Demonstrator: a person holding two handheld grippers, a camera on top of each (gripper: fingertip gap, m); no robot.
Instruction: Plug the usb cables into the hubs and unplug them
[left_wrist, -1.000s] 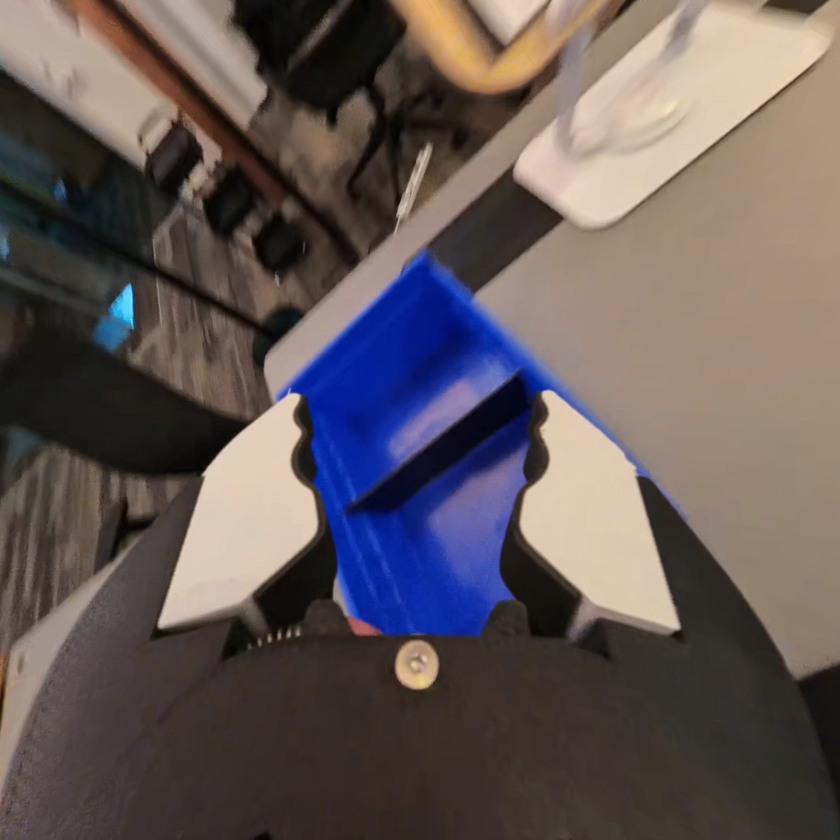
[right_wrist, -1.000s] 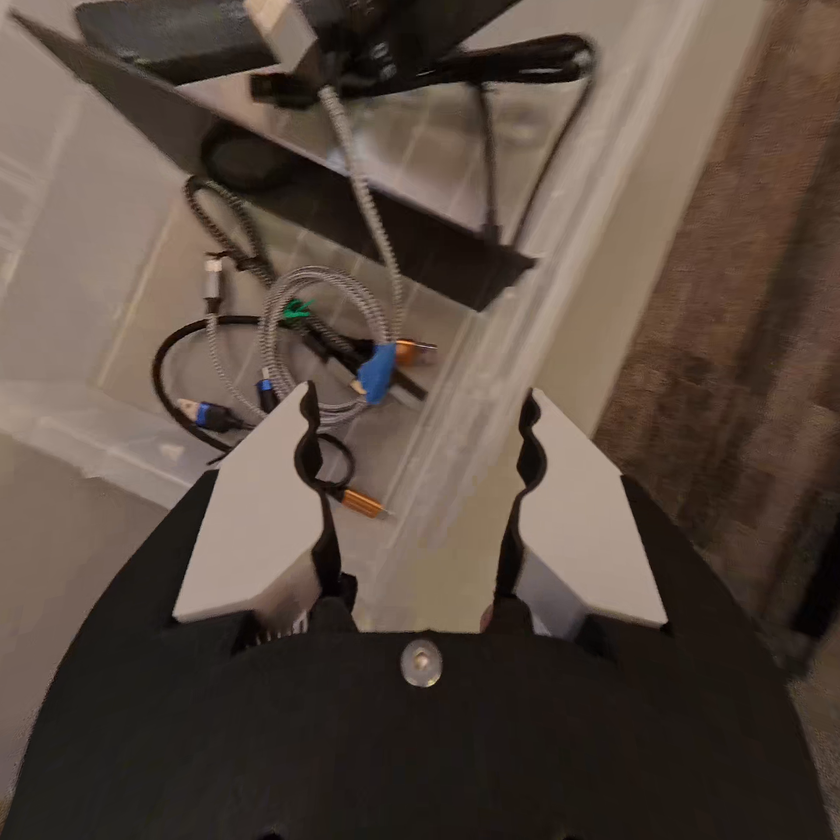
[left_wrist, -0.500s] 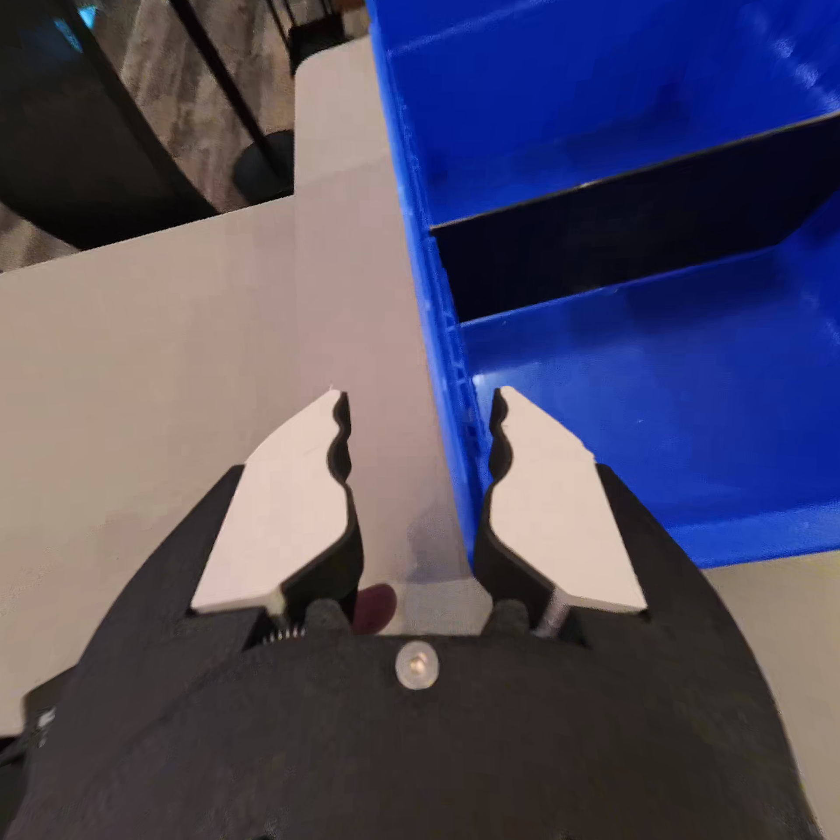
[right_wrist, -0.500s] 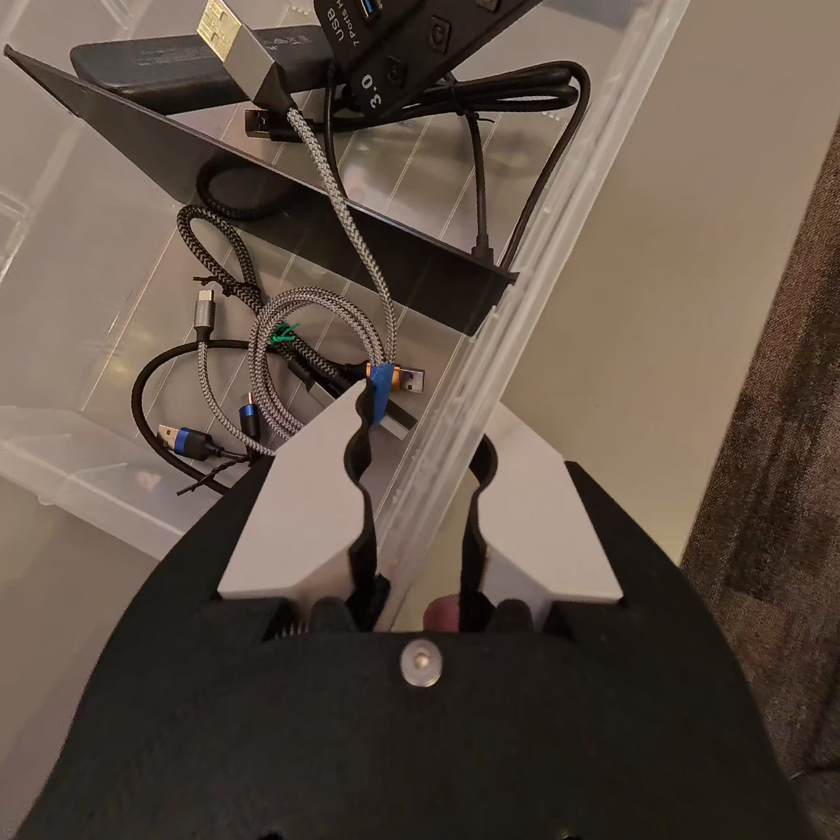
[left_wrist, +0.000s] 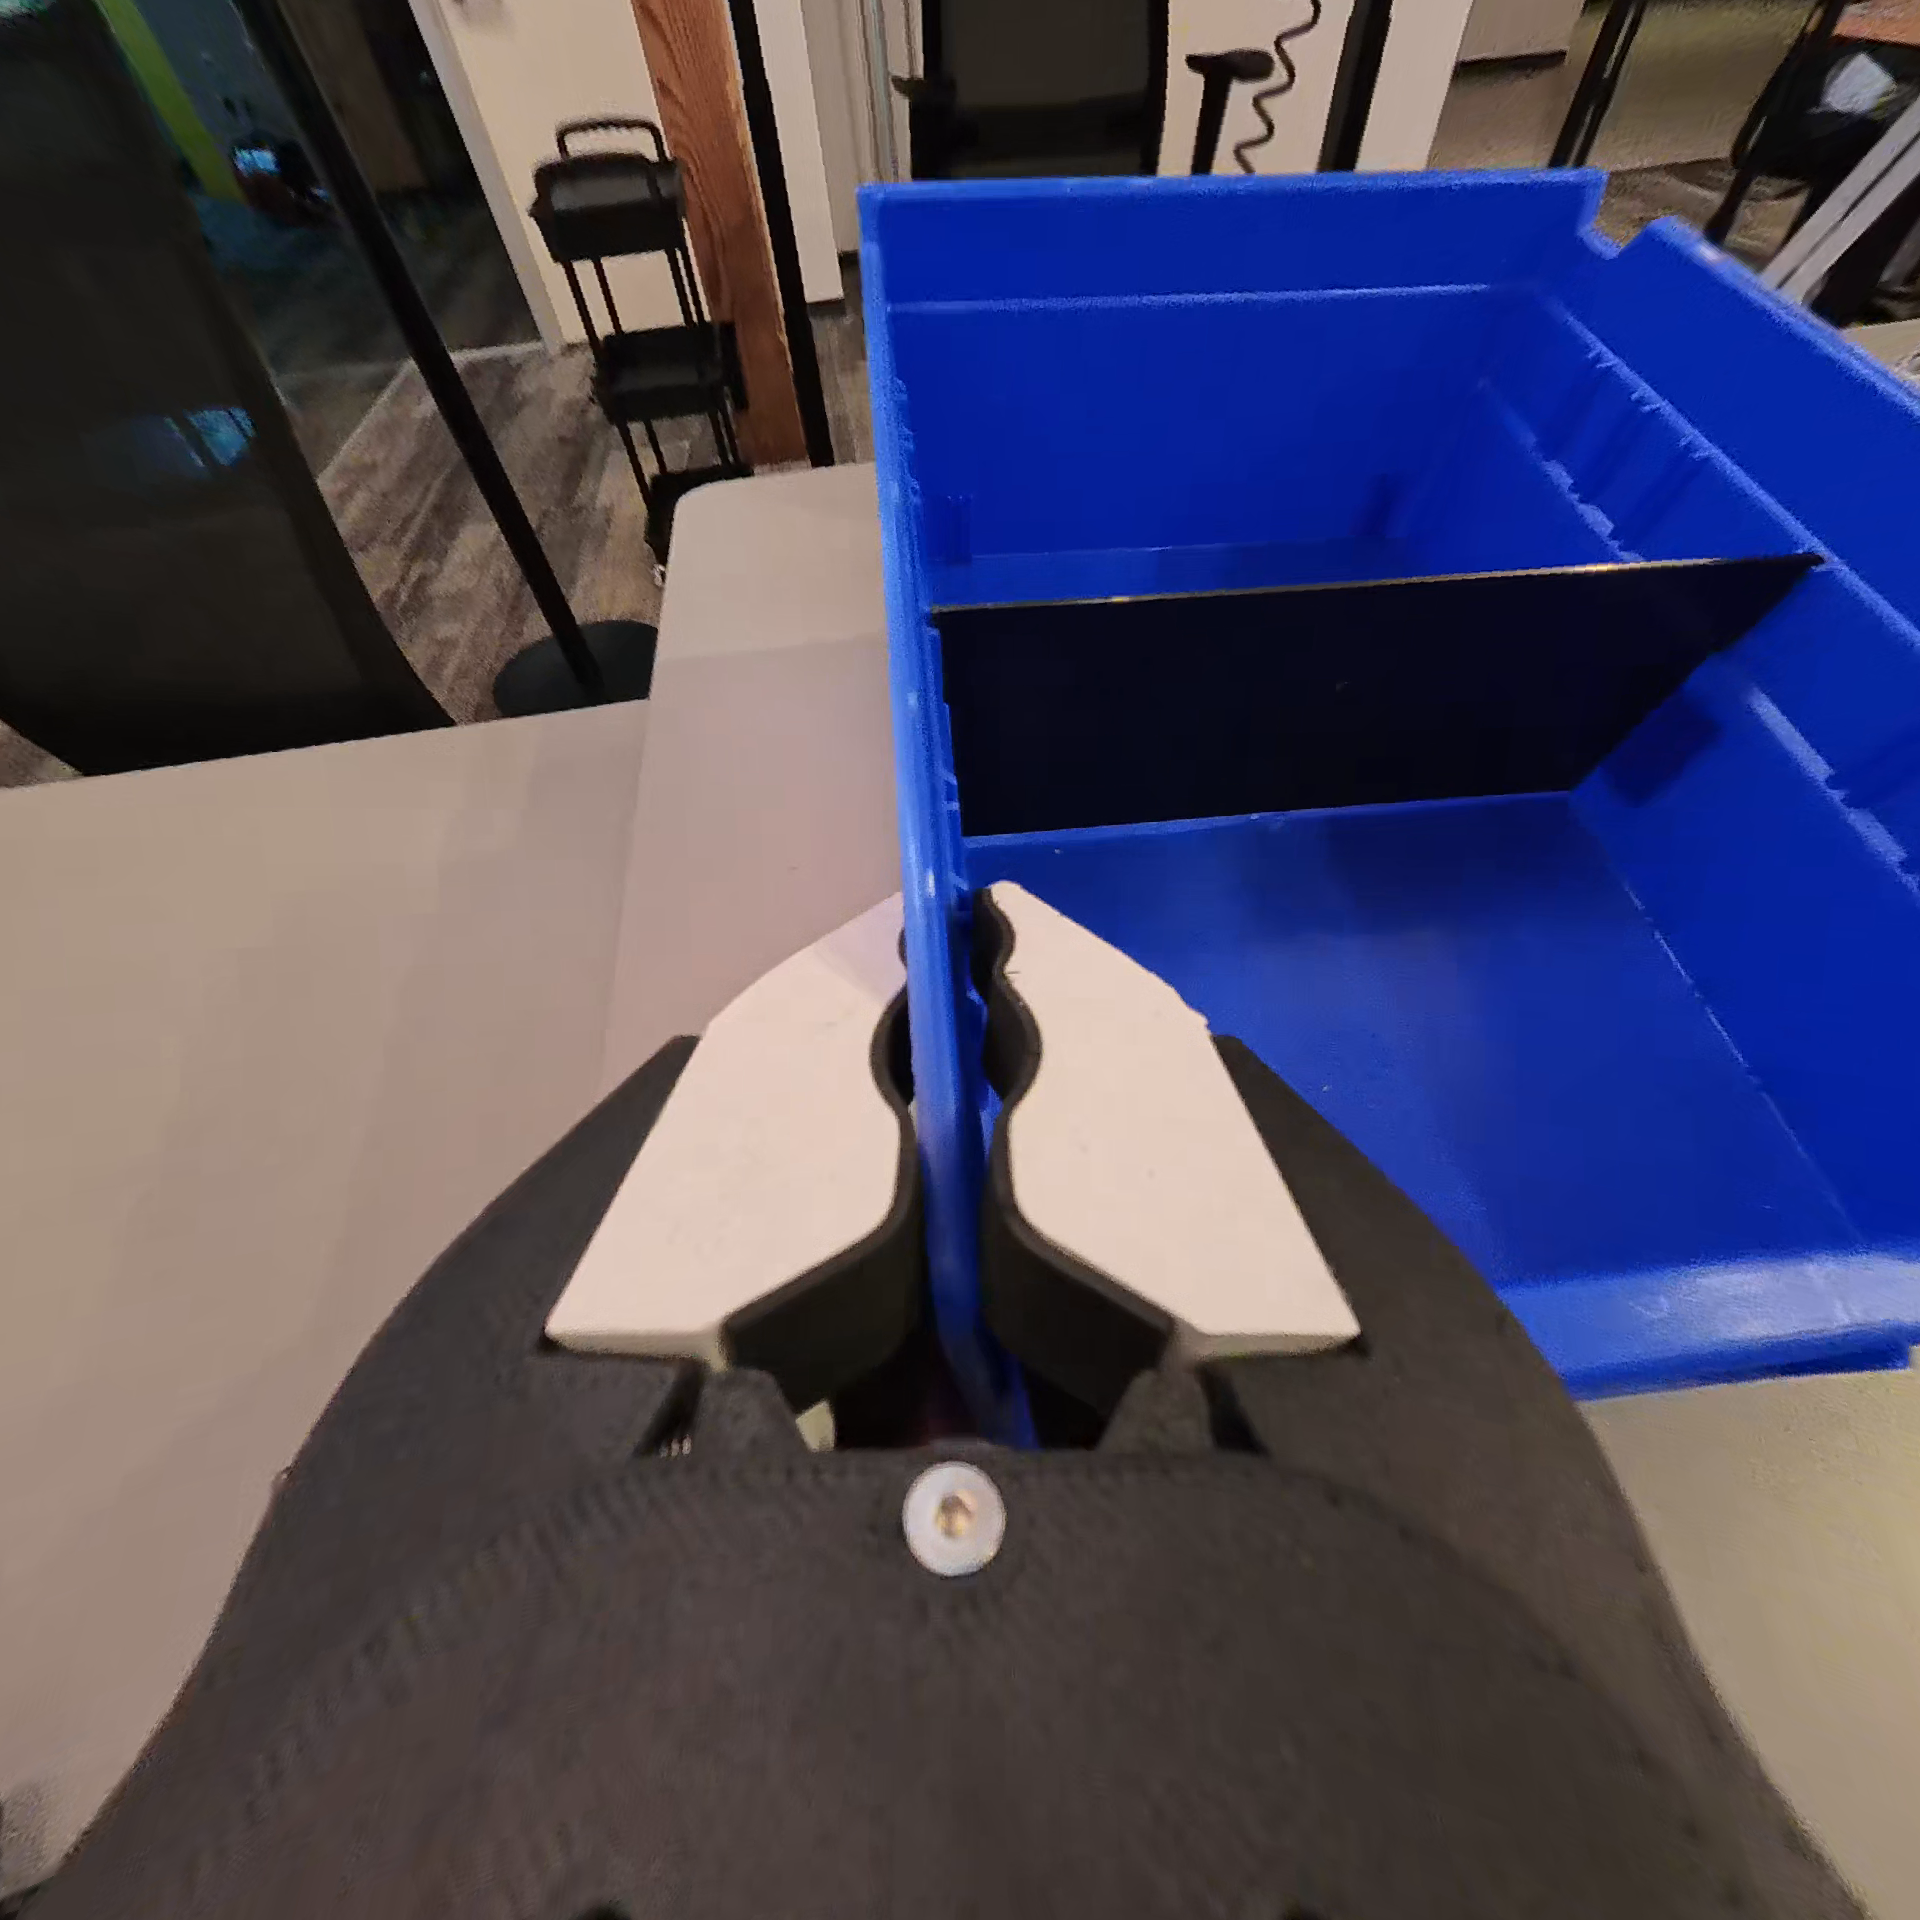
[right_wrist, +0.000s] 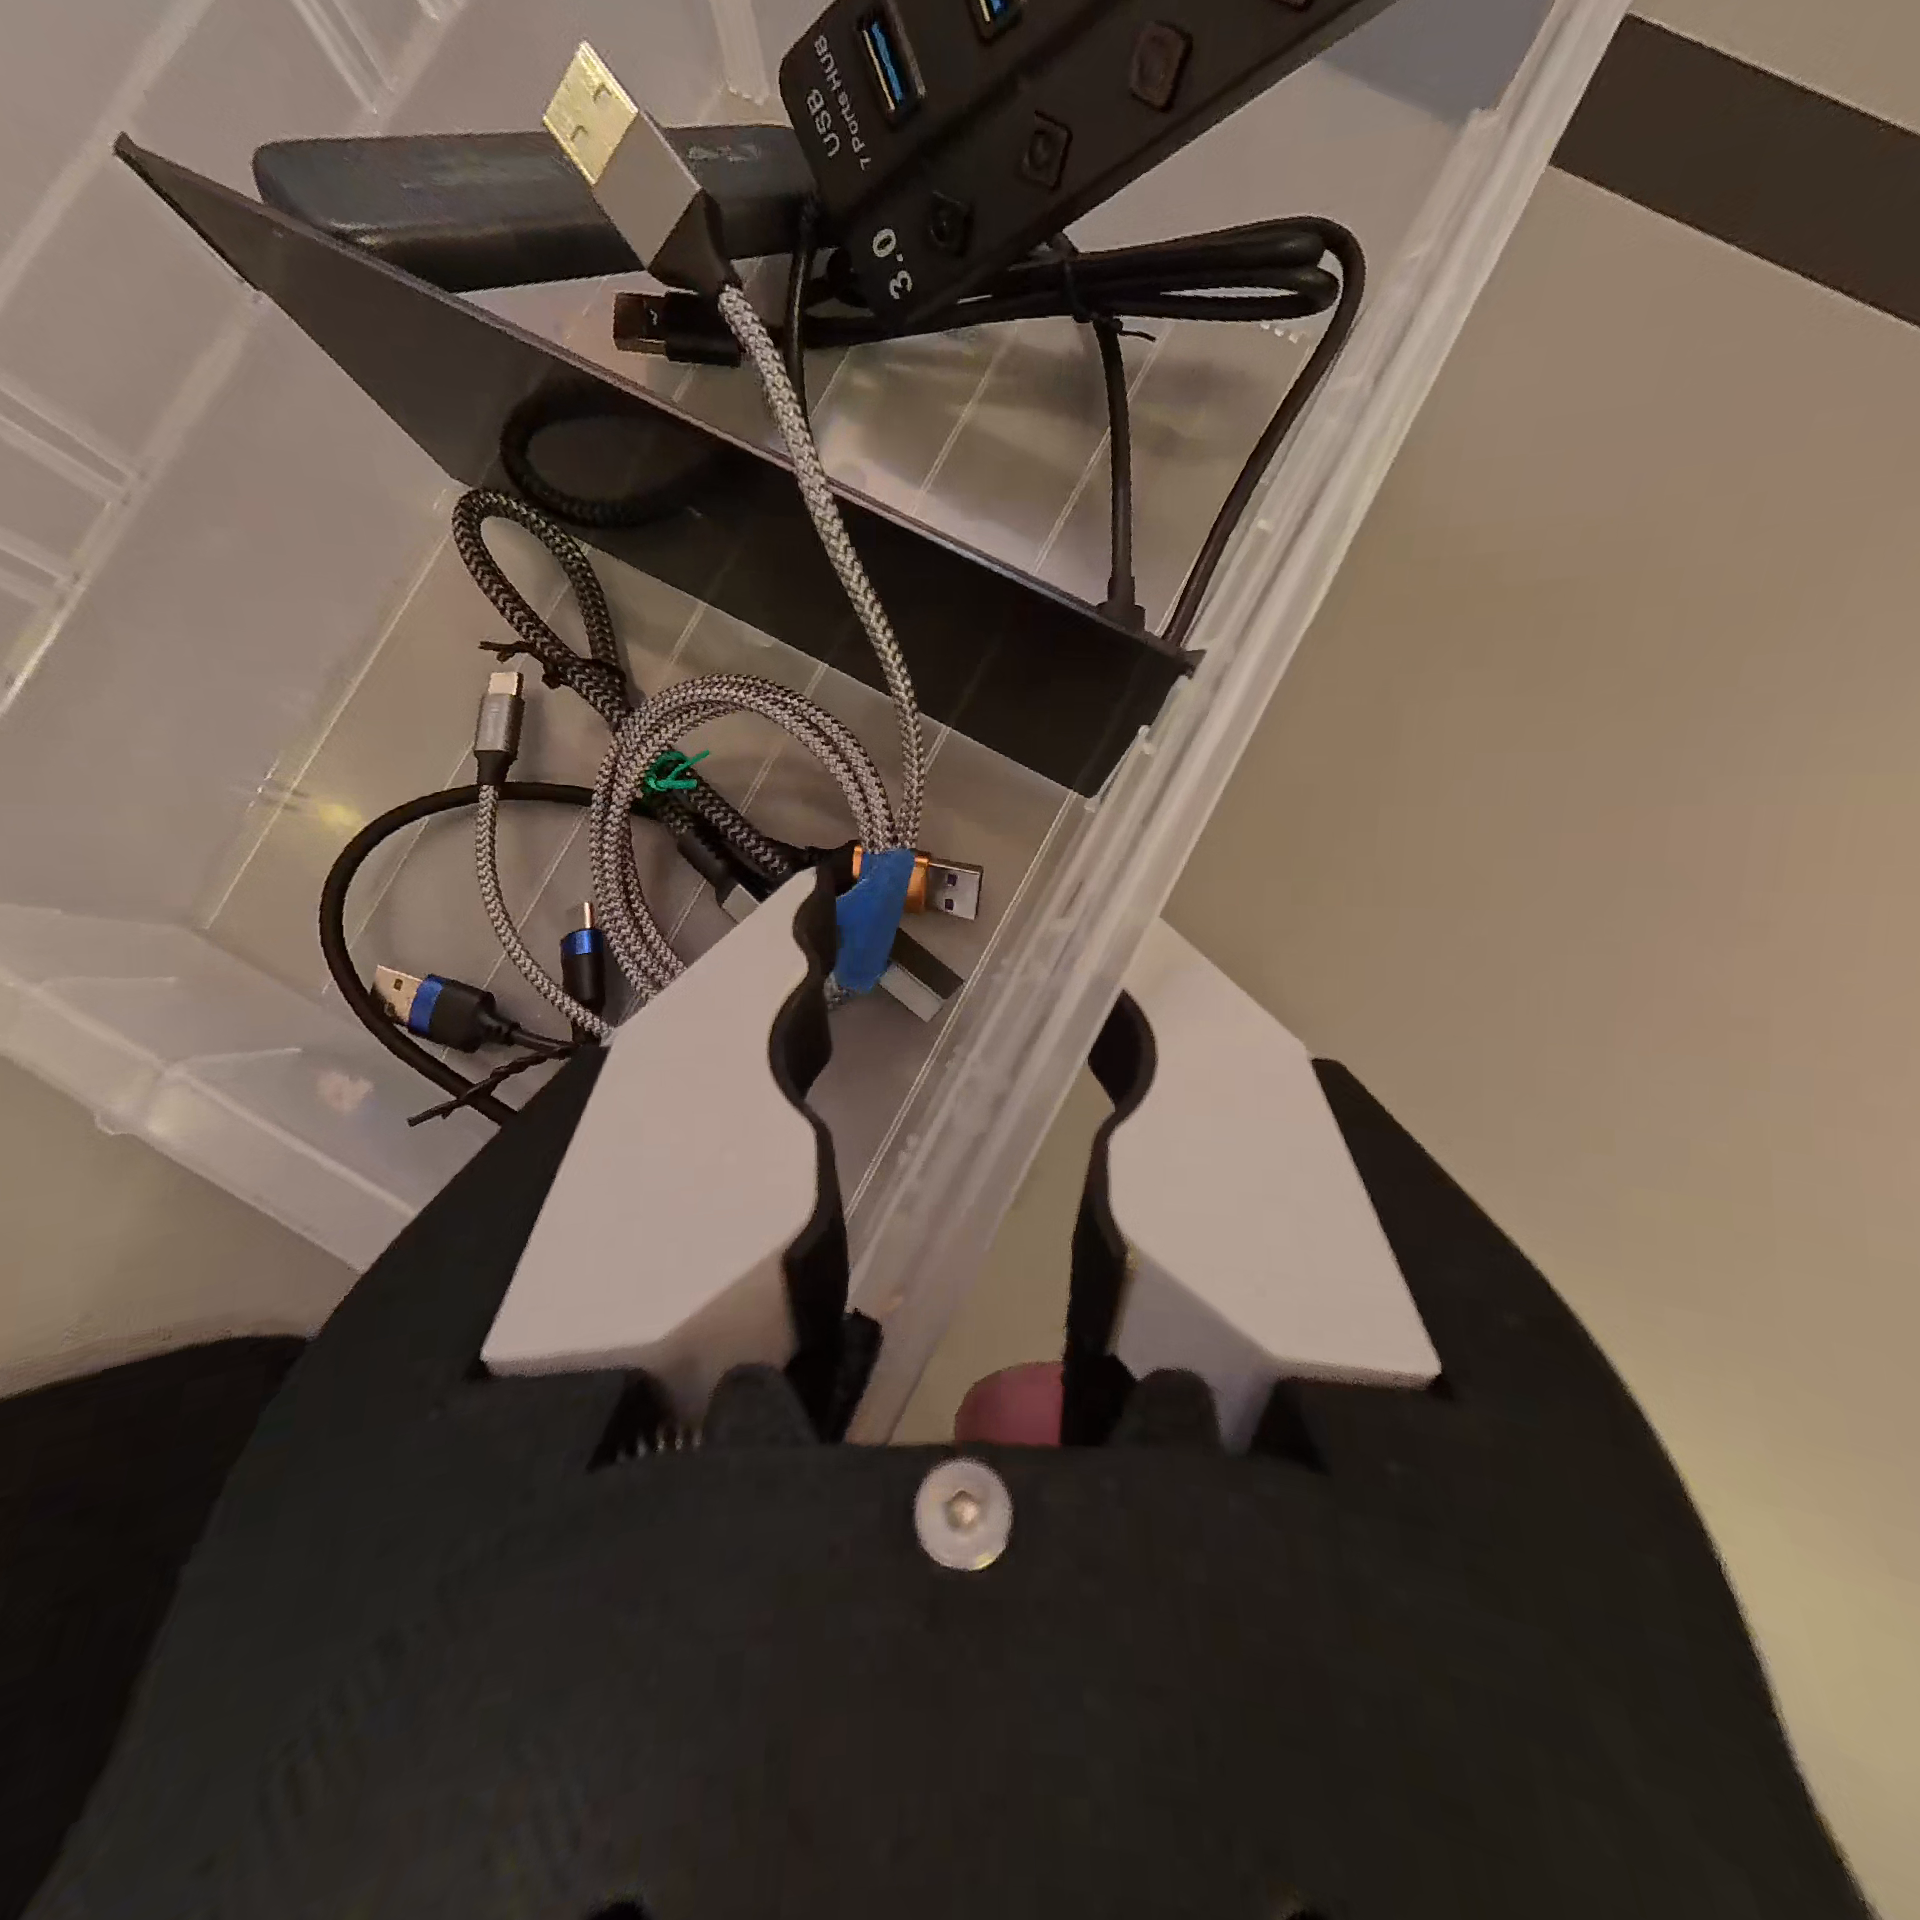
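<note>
While cables lie just beyond it, right tool straddles clear bin wall, apart.

The left tongs straddle the nine-o'clock wall of a bin on the counter; a divider crosses it toward twelve. The right tongs straddle a clear tub's three-o'clock wall. Inside, cables lie at eleven, a hub beyond another divider at twelve.

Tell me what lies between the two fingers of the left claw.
In the left wrist view, the side wall of the blue bin stands between the left claw's fingers, which are clamped on it.
</note>
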